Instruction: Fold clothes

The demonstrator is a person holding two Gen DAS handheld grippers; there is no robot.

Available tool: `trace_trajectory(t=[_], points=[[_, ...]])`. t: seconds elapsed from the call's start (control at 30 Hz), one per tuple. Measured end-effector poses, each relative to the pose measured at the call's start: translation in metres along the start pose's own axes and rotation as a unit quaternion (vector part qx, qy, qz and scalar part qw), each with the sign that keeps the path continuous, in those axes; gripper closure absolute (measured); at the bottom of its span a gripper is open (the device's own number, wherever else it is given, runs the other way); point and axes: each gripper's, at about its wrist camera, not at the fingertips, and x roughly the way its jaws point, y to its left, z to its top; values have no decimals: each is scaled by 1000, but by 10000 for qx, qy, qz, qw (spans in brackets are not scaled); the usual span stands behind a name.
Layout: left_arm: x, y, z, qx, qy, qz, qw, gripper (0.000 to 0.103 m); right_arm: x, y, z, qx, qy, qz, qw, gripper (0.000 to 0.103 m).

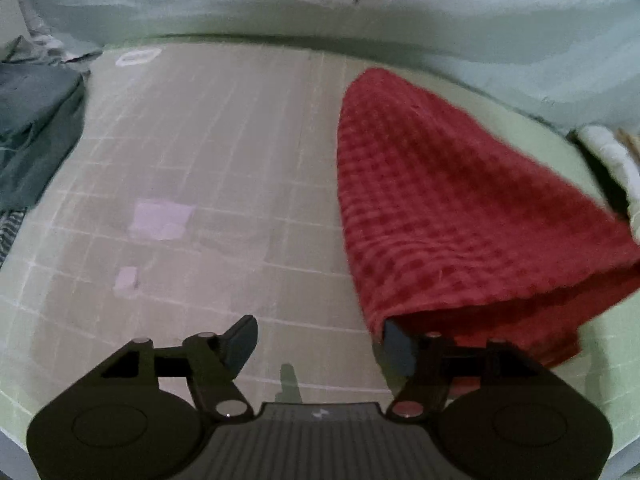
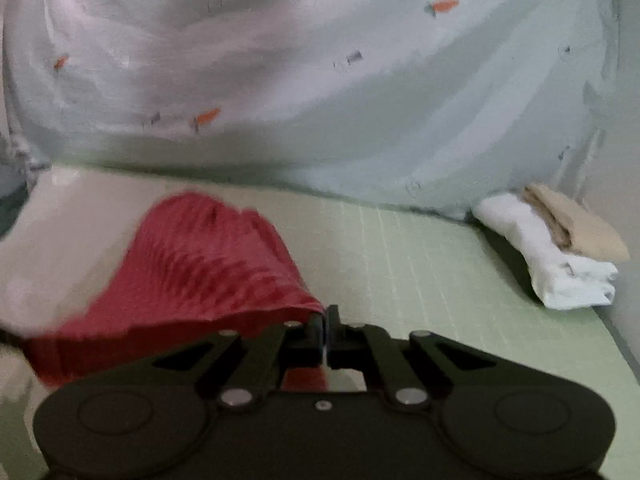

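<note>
A red waffle-weave cloth (image 1: 448,208) lies folded over on the green grid mat (image 1: 224,168), lifted at its right side. My left gripper (image 1: 320,340) is open and empty, its right finger (image 1: 396,346) touching the cloth's near left corner. In the right wrist view the same red cloth (image 2: 192,268) stretches left and away from my right gripper (image 2: 325,320), which is shut on the cloth's corner and holds it above the mat (image 2: 440,280).
A pale blanket with carrot prints (image 2: 320,80) bunches along the far edge. Folded white and beige clothes (image 2: 552,248) lie at the right. Dark grey clothes (image 1: 36,128) are piled at the left.
</note>
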Motion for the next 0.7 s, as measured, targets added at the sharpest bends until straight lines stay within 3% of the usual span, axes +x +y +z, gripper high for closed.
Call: trace_trajectory(t=[0.13, 0.23, 0.3, 0.37, 0.53, 0.7], points=[[1, -17, -10, -126, -2, -184, 9998, 33, 34, -27, -39, 331, 976, 241, 9944, 96], [-10, -13, -16, -521, 10, -391, 9979, 32, 35, -37, -43, 440, 1189, 373, 9912, 88], [-16, -10, -19, -742, -35, -591, 9955, 29, 28, -39, -44, 332, 1037, 466, 9930, 76], [-16, -6, -22, -1011, -55, -660, 9927, 29, 27, -43, -46, 289, 995, 596, 9928, 75], [-19, -3, -22, -1377, -187, -770, 9873, 29, 14, -67, -43, 912, 672, 1003, 9885, 63], [-20, 6, -18, -1819, -390, -1070, 9767, 29, 5, -84, -40, 1600, 295, 941, 9822, 51]])
